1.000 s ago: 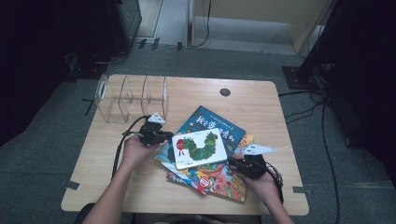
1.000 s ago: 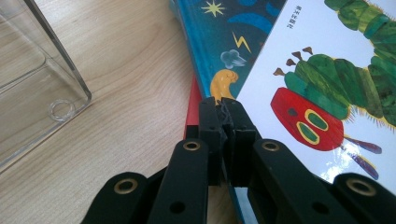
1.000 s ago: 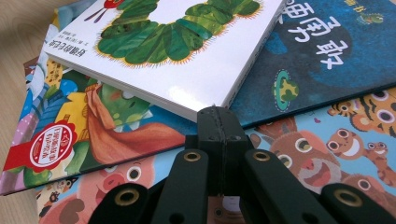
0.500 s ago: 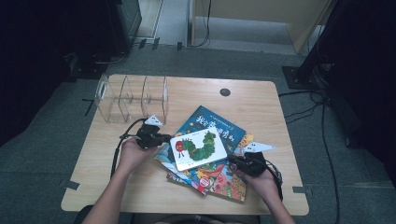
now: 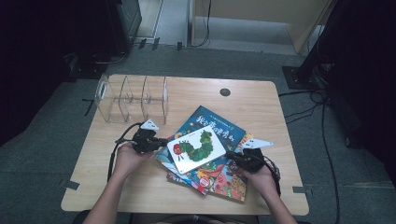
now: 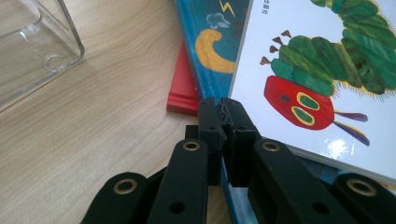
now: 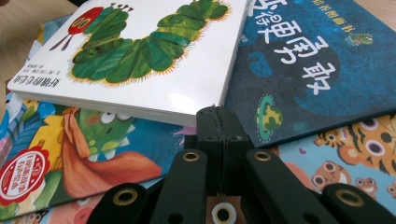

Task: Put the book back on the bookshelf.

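Observation:
A white caterpillar book (image 5: 196,147) lies on top of a fanned pile in the middle of the table. Under it is a dark blue book (image 5: 219,126), and colourful picture books (image 5: 224,179) lie at the bottom. My left gripper (image 5: 161,141) is at the white book's left corner. In the left gripper view its jaws (image 6: 223,107) are shut, tips against the corner of the white book (image 6: 327,70). My right gripper (image 5: 229,156) is at the book's right side. Its shut jaws (image 7: 219,112) sit against the near edge of the white book (image 7: 154,51).
A clear acrylic rack (image 5: 130,98) with upright dividers stands at the table's back left, its corner (image 6: 32,46) close to my left gripper. A red book edge (image 6: 182,88) pokes out beneath the blue one. Bare wood (image 5: 140,186) lies to the pile's left and front.

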